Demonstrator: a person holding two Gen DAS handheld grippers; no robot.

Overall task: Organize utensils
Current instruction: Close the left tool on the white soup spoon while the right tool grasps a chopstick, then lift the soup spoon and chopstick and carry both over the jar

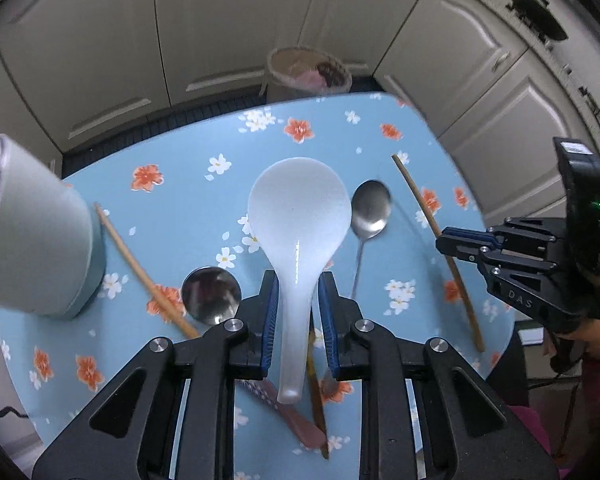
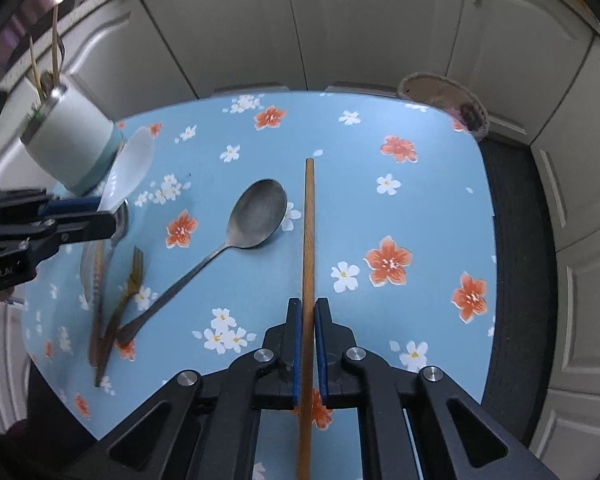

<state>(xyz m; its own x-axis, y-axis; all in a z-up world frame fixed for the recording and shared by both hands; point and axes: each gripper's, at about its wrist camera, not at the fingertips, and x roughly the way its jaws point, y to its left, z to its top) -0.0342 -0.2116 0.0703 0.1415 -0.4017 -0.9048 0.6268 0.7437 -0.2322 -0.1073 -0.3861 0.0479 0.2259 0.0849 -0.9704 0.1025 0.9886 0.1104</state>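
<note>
With bare flowered table (image 2: 420, 208) ahead of both, the left gripper (image 1: 298, 292) clamps a white spoon (image 1: 298, 216) and the right gripper (image 2: 308, 320) clamps a chopstick (image 2: 309, 220), white cabinets (image 2: 360, 20) beyond the far edge.

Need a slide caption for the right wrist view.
Right gripper shut on a wooden chopstick above the floral table, metal spoon alongside.

Cream panelled cabinet doors (image 2: 240, 28) fill the upper part of both views, curving round the sides. A dark ribbed floor mat (image 2: 512, 264) runs below them along the right of the right wrist view. A round bin (image 1: 308, 74) lined with a bag stands on the floor at the upper middle of the left wrist view, behind the blue flowered counter (image 2: 420, 216).
</note>
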